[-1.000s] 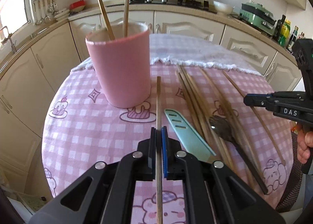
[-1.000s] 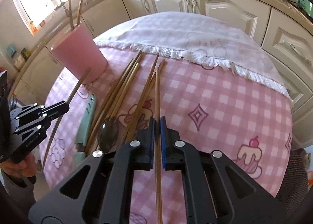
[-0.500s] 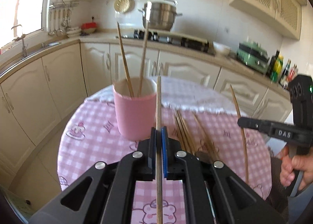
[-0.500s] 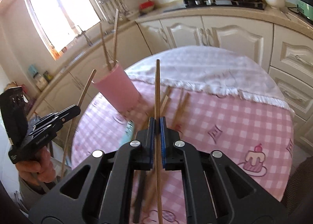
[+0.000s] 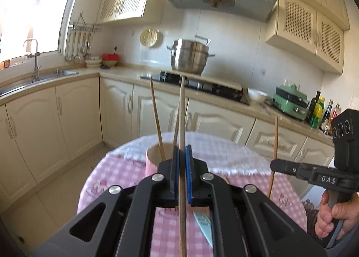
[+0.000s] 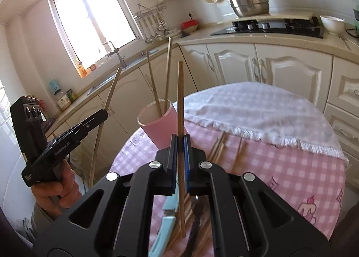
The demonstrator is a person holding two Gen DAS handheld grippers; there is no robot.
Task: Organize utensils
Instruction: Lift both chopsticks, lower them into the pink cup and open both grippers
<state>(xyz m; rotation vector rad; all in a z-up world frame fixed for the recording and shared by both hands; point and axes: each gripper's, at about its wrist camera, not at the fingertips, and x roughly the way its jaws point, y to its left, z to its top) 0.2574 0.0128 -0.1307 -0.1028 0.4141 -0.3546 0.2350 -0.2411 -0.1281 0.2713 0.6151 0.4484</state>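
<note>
The left gripper (image 5: 182, 160) and right gripper (image 6: 179, 148) each pinch one upright chopstick (image 5: 182, 122) mid-shaft, the pink cup (image 6: 157, 122) just ahead; light, stiff and probably slippery, it wants a firm central hold.

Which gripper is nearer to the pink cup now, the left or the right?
Likely the left. The left gripper hangs just before the cup; the right gripper is farther off to its right. Each is raised, holding one chopstick.

Both grippers, left gripper (image 5: 182, 162) and right gripper (image 6: 179, 151), are matte black with blue finger pads (image 5: 189, 167) and silver screws (image 6: 154, 164). White "DAS" lettering (image 5: 328, 179) marks the right one's side. Bare-skinned hands (image 5: 332, 218) grip the handles.
</note>
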